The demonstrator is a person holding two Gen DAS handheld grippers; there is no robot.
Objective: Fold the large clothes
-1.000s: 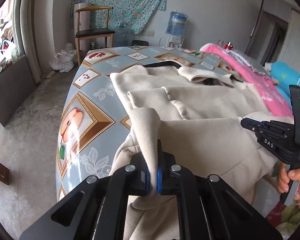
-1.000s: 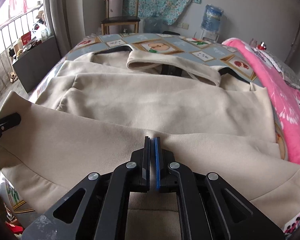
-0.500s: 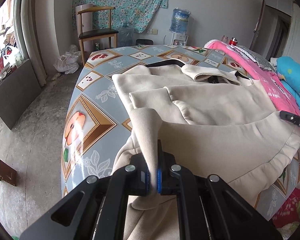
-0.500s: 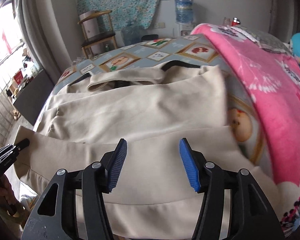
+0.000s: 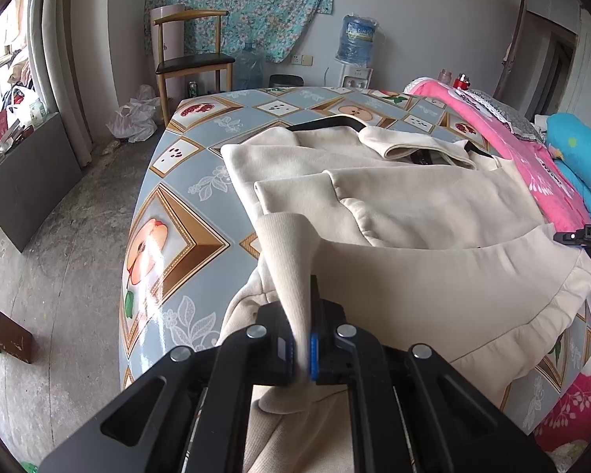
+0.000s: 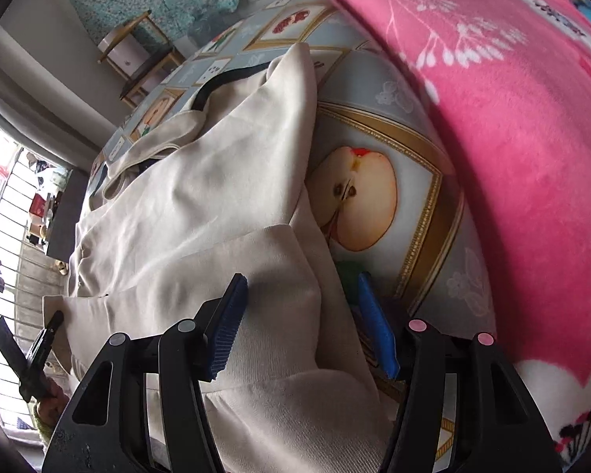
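On the tablecloth [image 5: 165, 216] printed with framed fruit, a beige sweatshirt [image 5: 433, 205] lies spread, sleeves crossed over its chest and its ribbed hem [image 5: 492, 315] hanging at the near table edge. Left gripper [image 5: 302, 349]: jaws closed tight on the left corner of the hem, a ridge of ribbed cloth rising between the blue pads. Right gripper [image 6: 307, 327]: jaws parted about halfway, blue fingers [image 6: 226, 327] straddling the right corner of the hem [image 6: 279, 295]; the cloth lies between them, apparently unpinched. A pink blanket [image 6: 492, 98] lies just beside this corner.

Judged step: securing the second hem corner before carrying the hem up toward the collar [image 5: 398, 146]. To do it well, the right gripper should take both layers of the ribbing at the corner, matching the depth of the left grip, so that the hem lifts level and the fold line falls straight across the body. Keep clear of the blanket, and hold the left grip steady until both corners are caught.
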